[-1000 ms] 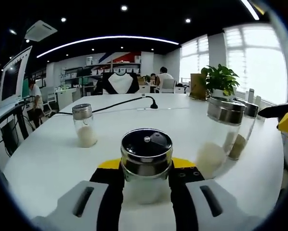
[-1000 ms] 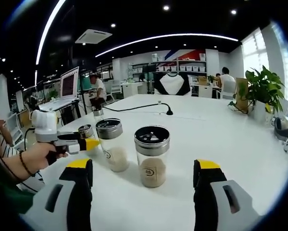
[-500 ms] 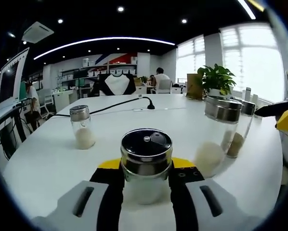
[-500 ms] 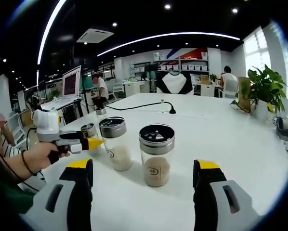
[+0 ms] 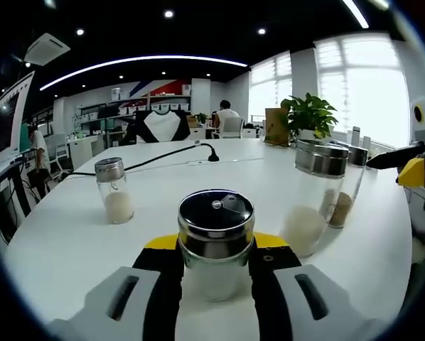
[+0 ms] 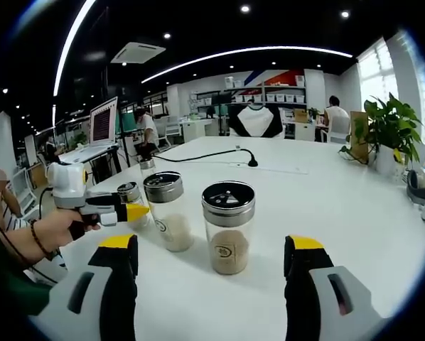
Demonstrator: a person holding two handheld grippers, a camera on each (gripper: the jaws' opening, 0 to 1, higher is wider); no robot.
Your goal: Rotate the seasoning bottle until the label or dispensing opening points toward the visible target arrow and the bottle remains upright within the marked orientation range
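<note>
1. In my left gripper view, a small seasoning jar (image 5: 115, 190) with white powder stands far left on the white table (image 5: 70, 241). It is upright and well apart from the others.
2. A black cable (image 5: 148, 158) runs across the table behind it.
3. In the middle, my left gripper (image 5: 216, 266) has its two black and yellow jaws pressed on both sides of a seasoning bottle (image 5: 216, 238). The bottle has a shiny metal band and a dark lid with a little knob. It stands upright and looks white inside.
4. To the right stand a taller shaker with white powder (image 5: 312, 195) and, just behind it, a shaker with brown powder (image 5: 344, 192). They look close together, maybe touching; I cannot tell.
5. A green plant (image 5: 308, 117) sits at the far side of the table.
6. The yellow tip of my other gripper pokes in at the far right edge.
7. In my right gripper view, a person's hand (image 6: 56, 229) at the left holds the left gripper near a small jar.
8. Next comes the white powder shaker, then the brown powder shaker with a round label facing me.
9. My right gripper (image 6: 212, 284) is wide open and holds nothing. The brown shaker stands ahead of the jaws, between them but not touching.
10. I cannot see any arrow mark on the table.
</note>
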